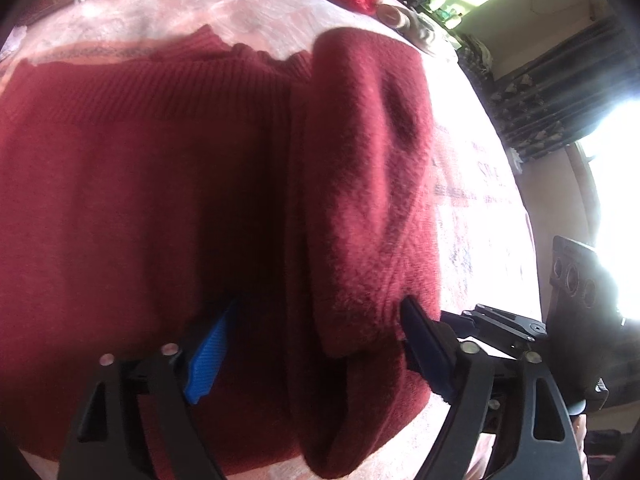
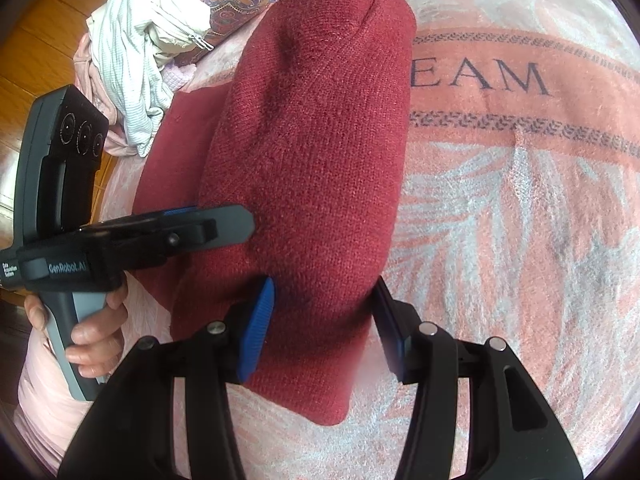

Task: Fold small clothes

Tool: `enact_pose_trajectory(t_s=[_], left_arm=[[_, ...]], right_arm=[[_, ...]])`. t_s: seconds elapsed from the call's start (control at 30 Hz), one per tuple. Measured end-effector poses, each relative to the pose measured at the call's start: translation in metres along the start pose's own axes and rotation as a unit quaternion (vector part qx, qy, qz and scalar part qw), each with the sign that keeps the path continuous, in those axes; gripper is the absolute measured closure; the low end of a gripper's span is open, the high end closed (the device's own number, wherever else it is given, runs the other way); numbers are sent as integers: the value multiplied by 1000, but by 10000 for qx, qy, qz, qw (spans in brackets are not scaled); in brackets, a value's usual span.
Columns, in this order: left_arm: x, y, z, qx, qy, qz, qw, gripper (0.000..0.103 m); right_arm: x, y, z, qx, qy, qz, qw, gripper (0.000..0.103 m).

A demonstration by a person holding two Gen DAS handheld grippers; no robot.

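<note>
Both pairs of tongs work at the near end of a dark red knitted sweater (image 2: 320,140) spread on a pink patterned blanket (image 2: 520,240) that covers the bed. The right tongs (image 2: 324,316) straddle the doubled-over strip of the sweater at its lower end; the ribbed blue pad on one side lies against the knit and the other finger sits at the fabric's outer edge, so they look closed on that fold, though how firmly they pinch cannot be told. The left tongs (image 1: 312,336) stand wide apart over the same strip, one blue pad resting on the flat body of the sweater and the dark finger at the far edge of the fold; they appear released, not pinching anything. In the right wrist view a person's hand (image 2: 88,328) holds the left tool's handle.

As for progress, one side of the sweater has been laid inward over the body as a long thick band, running from the ribbed hem (image 1: 168,80) toward the tongs. The opposite side still lies flat and unfolded, and no crosswise fold has been made. A heap of other clothes (image 2: 136,52), white and pale pink, waits at the bed's edge, so most of the job seems ahead.
</note>
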State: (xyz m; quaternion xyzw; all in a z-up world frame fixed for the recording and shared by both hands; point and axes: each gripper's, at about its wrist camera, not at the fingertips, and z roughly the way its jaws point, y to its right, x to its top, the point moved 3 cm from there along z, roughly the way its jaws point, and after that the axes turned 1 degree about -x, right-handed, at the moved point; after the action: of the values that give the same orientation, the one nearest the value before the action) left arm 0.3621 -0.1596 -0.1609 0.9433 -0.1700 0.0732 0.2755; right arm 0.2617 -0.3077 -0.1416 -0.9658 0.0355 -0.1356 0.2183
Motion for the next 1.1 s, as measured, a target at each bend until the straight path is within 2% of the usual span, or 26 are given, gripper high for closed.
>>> enact_pose_trajectory(t_s=[0.03,0.07,0.1,0.13,0.27,0.4,0.57,0.73,0.87,1.0,1.1], left_arm=[[-1,2,2,-29,-8,24,10000,29],[-1,6,4,-61,-22,42,10000,46],[0,11,7,-252,-61,26,9997,55],[1,14,8,-393,-51,-30,9992,69],[1,18,4,-428,129,-46,9990,81],[-6,6,-13,-495,395,-154,9979,84],[-13,-24,-55,-502,743,-343,9954,85],[-26,-56,-117,-194,1129,-382,9927,85],[-39,-93,-153,214,1169,-441,9919,85],[-47,-131,-168,259,1206,-730,9897,85],[-51,-150,-156,342,1016,-763,9913,85]], right_arm=[[0,0,0,-2,0,2,10000,53],[0,0,0,-9,-2,2,10000,53],[0,0,1,-34,-14,-6,10000,53],[-1,0,1,-34,-13,-4,10000,53],[-4,1,-3,124,-20,49,9999,51],[-9,-1,-18,266,63,-23,9996,51],[-10,-5,-34,340,165,-91,9992,51],[-8,-21,-32,459,153,-205,9986,51],[-6,-44,-19,638,45,-333,9974,51],[-8,-67,0,745,-140,-483,9960,50],[-9,-78,13,696,-273,-528,9958,40]])
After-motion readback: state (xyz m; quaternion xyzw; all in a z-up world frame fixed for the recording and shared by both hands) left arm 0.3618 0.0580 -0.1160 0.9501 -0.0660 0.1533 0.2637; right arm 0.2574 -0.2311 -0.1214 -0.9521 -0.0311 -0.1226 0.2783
